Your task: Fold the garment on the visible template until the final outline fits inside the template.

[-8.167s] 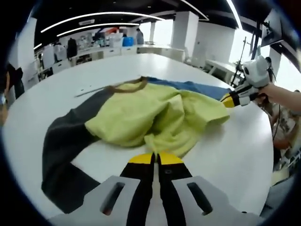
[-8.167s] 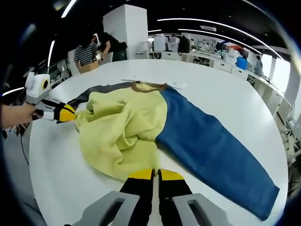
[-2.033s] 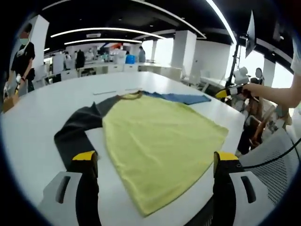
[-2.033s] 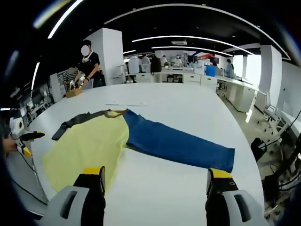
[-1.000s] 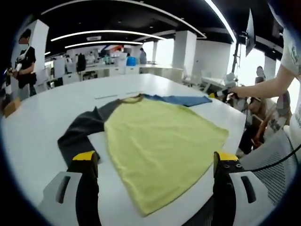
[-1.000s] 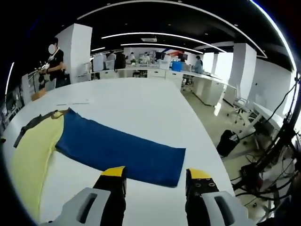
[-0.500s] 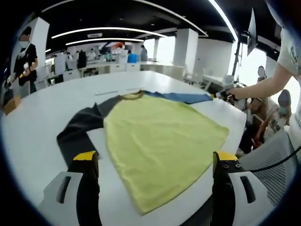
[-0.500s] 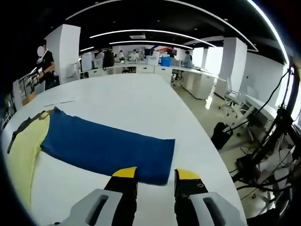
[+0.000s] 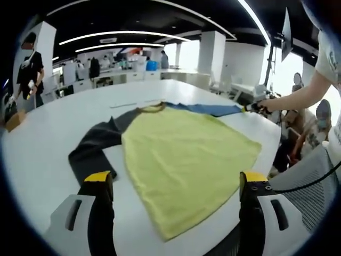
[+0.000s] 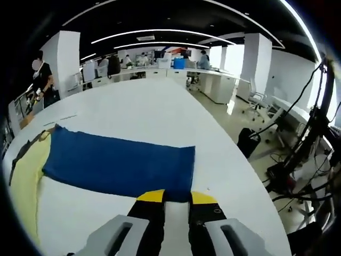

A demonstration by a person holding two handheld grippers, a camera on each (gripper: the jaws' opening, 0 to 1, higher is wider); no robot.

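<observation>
A long-sleeved garment lies flat on the white table (image 9: 42, 133). It has a yellow body (image 9: 186, 154), a dark grey sleeve (image 9: 96, 144) and a blue sleeve (image 9: 208, 110). My left gripper (image 9: 176, 178) is held wide open above the yellow hem, touching nothing. In the right gripper view the blue sleeve (image 10: 117, 160) stretches left to the yellow body (image 10: 21, 186). My right gripper (image 10: 178, 196) sits at the sleeve's cuff end, its jaws narrowed to a small gap with the cuff edge between them. A hand holds the right gripper (image 9: 254, 106) at the table's far right.
The table edge (image 10: 250, 181) curves close on the right of the cuff, with floor, cables and chairs (image 10: 266, 112) beyond. A thin strip (image 10: 68, 115) lies on the table behind the collar. People stand at desks far behind (image 9: 29, 69).
My right gripper has come in to the blue cuff and its jaws have narrowed from wide open to a small gap. The left gripper has stayed open above the hem.
</observation>
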